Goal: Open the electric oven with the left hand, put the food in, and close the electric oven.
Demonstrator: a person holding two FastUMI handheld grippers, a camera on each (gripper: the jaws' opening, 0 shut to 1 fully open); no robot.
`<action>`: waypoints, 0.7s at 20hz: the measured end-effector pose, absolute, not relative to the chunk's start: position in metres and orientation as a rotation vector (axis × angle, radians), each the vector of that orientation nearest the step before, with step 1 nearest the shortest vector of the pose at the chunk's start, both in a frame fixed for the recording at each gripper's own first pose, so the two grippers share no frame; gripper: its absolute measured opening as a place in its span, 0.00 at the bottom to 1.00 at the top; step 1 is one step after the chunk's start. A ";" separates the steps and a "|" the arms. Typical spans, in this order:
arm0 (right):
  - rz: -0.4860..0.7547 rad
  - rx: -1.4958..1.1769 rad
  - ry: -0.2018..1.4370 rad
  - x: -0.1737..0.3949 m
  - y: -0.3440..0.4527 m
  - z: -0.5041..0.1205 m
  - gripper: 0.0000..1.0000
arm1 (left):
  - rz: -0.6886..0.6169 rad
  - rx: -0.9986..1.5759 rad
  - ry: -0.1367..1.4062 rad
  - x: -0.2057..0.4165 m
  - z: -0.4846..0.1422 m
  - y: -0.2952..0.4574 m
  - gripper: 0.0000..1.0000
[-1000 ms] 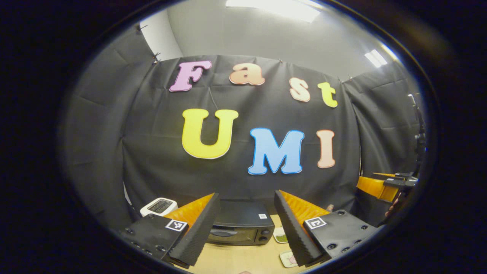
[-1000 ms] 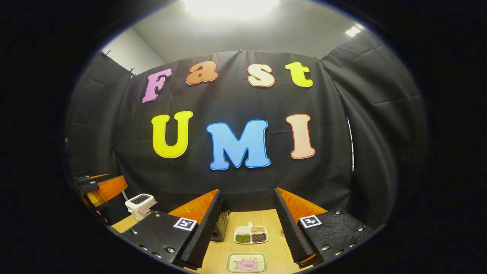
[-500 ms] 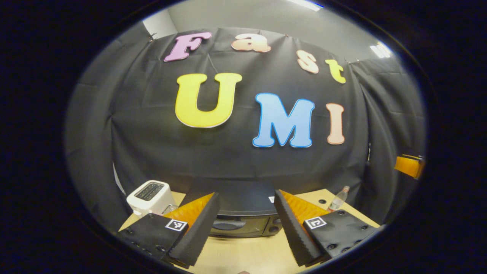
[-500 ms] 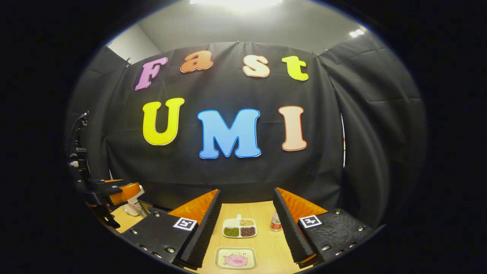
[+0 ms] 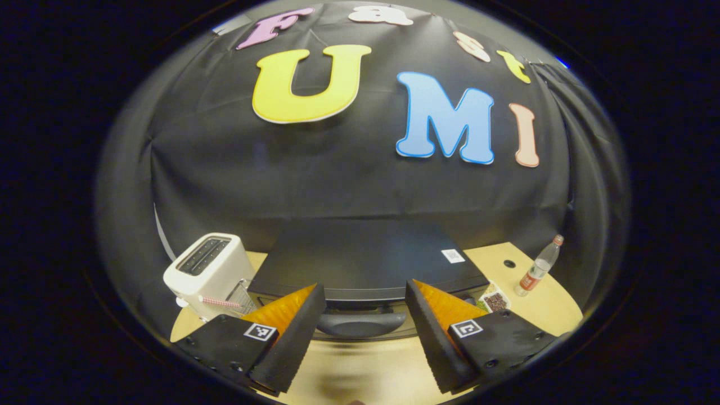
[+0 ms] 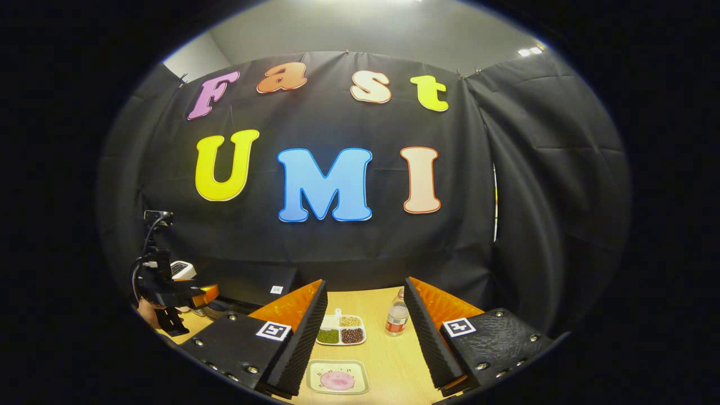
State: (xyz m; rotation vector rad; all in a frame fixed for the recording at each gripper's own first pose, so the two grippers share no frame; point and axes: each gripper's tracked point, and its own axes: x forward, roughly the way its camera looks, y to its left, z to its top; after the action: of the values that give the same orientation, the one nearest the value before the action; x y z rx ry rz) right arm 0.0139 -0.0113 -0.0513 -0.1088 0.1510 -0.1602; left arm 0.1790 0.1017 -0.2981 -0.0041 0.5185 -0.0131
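Oven (image 5: pixel 365 261) nearer left gripper (image 5: pixel 364 332) now

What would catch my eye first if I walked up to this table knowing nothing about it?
Probably the black oven, sitting dead ahead of the open left tongs with its door handle right between their tips. To its left stands a white toaster. In the right gripper view, a plate with pink food lies between the open right tongs, with a divided dish of beans and a small bottle behind.
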 end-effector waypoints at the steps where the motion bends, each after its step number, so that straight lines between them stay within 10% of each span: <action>1: -0.168 -0.109 0.157 0.014 -0.012 -0.053 0.83 | -0.017 -0.008 0.541 0.181 -0.310 0.101 1.00; 14: -0.154 -0.119 0.174 0.033 -0.010 -0.054 0.83 | 0.005 0.064 0.570 0.187 -0.343 0.105 0.95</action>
State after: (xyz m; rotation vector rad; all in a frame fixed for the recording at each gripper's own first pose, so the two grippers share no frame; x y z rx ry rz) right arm 0.0327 -0.0097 -0.0542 -0.1189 0.1743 -0.1540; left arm 0.1867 0.1053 -0.3429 0.0636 0.5697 0.0053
